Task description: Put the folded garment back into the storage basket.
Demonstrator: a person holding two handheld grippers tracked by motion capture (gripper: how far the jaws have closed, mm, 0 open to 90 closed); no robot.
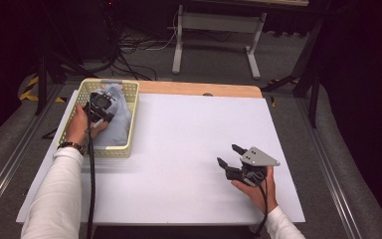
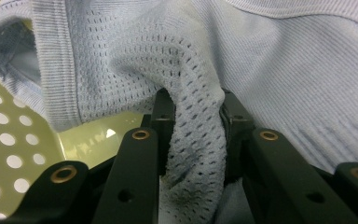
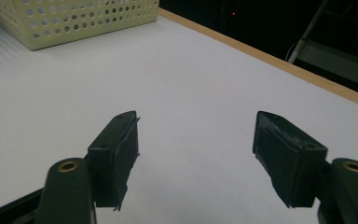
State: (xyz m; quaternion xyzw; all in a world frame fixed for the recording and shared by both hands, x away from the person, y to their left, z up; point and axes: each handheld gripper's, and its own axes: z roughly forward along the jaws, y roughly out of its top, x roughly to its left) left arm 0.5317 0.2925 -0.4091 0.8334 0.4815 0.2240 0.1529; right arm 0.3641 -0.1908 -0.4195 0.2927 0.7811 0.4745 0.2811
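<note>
- My left gripper (image 2: 192, 126) pinches a fold of pale blue mesh garment (image 2: 279, 70).
- Beneath I see the perforated yellow basket (image 2: 14, 149).

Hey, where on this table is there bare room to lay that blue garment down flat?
The white table top is bare between the basket and the right gripper. The basket is crowded: blue garment and left gripper inside.

The high view looks forward and down from above the person's side onto the whole white table (image 1: 189, 149), floor and stands beyond. The left gripper view sits very close inside the basket (image 2: 9, 154), facing pale blue cloth (image 2: 279, 70). The right gripper view rides low over the table (image 3: 191, 84), facing across it to the same basket (image 3: 74, 21) and the table's far wooden edge.
</note>
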